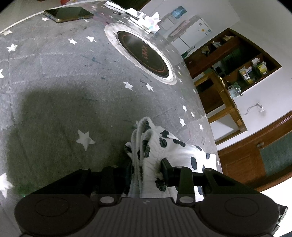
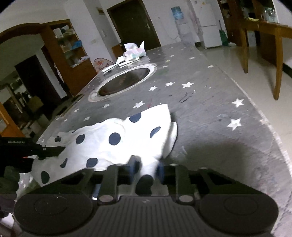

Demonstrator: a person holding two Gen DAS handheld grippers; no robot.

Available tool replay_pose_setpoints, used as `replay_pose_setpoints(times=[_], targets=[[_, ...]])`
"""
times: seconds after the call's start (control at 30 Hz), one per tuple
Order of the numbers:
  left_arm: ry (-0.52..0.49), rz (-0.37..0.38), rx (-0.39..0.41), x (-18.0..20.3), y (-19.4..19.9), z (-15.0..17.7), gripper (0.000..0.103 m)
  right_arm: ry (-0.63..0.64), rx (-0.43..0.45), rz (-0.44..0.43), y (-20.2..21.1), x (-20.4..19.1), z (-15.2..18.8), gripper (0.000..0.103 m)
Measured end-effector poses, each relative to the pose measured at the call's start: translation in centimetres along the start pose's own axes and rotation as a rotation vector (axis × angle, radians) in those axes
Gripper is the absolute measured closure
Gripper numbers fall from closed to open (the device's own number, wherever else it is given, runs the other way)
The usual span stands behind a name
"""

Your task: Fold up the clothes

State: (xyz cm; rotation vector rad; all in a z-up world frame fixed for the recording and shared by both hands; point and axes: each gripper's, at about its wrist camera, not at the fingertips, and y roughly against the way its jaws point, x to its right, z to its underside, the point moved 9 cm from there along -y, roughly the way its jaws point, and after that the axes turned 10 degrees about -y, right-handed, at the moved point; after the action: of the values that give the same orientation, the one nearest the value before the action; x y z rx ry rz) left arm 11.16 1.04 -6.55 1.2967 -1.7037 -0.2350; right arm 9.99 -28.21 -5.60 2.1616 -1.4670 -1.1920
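Left wrist: left gripper (image 1: 146, 169) clamps bunched cloth (image 1: 146, 145); right gripper (image 2: 146, 168) pinches cloth too. Keep both corners level, taut, then lay flat on table (image 2: 209, 113).

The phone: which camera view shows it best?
The left wrist view. The phone lies dark and whole on the far part of the table. In the right wrist view I cannot pick it out.
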Motion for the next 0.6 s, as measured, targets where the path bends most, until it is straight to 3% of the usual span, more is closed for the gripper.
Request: replay_pose_setpoints(times=[0.1, 0.6], targets=[[-0.012, -0.006, 0.004, 0.2, 0.2, -0.3, 0.067, -0.017, 0.016, -0.010, 0.4, -0.1, -0.5, 0.094], [-0.091, -0.017, 0.031, 3.2, -0.4, -3.6, 0.069, 0.110, 0.126, 0.020, 2.8, -2.5, -5.0, 0.097]])
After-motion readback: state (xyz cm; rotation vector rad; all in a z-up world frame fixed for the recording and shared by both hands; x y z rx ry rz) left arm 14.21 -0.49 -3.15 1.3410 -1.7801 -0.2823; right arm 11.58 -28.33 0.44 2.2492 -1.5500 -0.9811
